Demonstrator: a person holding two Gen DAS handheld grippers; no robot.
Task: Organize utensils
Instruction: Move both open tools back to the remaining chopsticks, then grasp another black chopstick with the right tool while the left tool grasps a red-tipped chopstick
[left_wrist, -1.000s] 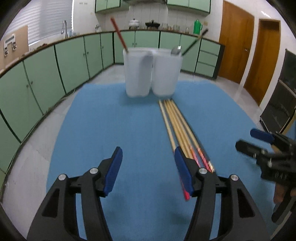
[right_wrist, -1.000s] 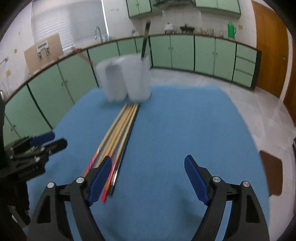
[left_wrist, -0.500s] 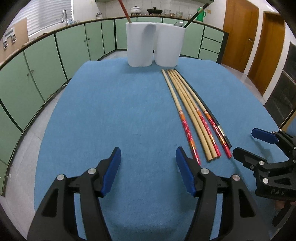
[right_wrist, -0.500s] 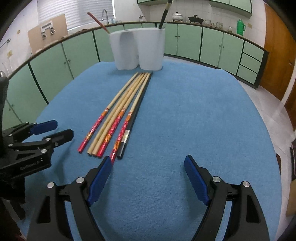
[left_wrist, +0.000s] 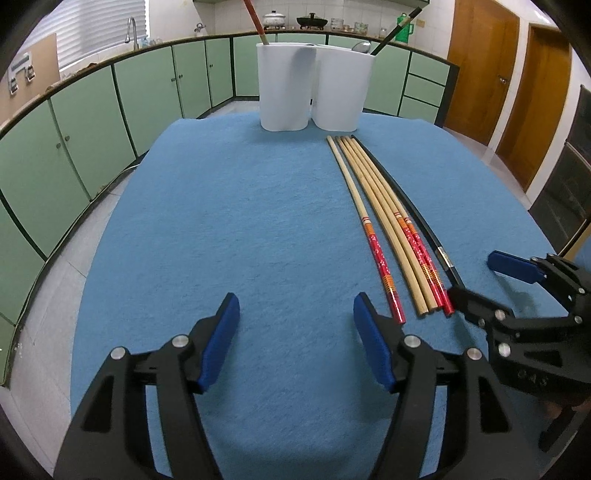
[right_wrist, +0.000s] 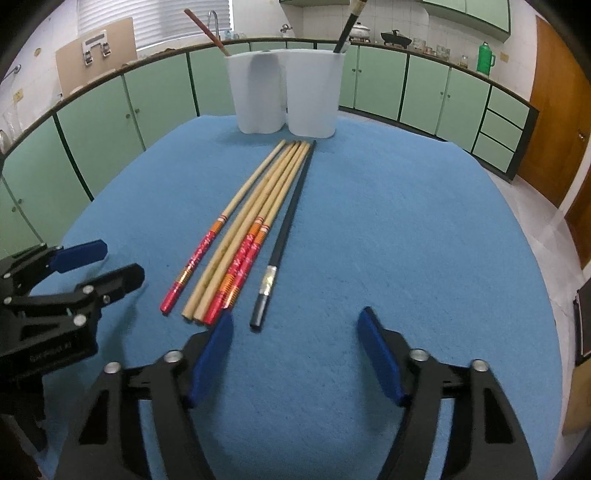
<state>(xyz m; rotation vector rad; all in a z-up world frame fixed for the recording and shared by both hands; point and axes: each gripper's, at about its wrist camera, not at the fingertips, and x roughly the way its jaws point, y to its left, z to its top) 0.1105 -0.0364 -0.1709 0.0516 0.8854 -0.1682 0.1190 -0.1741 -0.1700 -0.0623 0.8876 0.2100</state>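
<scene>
6 chopsticks are lying side by side on the blue desk, tips pointing at the 2 white holders standing touching each other at the far edge. Each holder is already carrying 1 stick: a red-handled one in the left cup, a black one in the right. In the row, 3 are showing red patterned handles, 2 are plain bamboo, and the black chopstick is sitting on the right edge, slightly apart at its near end.

The left hand-held gripper is hovering low over bare cloth left of the row, jaws spread wide, holding nothing. The right hand-held gripper is hovering just short of the handle ends, equally wide and empty.

The step in hand is probably picking 1 stick. The black one looks easiest: approaching its near end from the right, straddling only that stick, closing squarely across it, lifting without dragging the neighbours, then dropping it beside its partner.
</scene>
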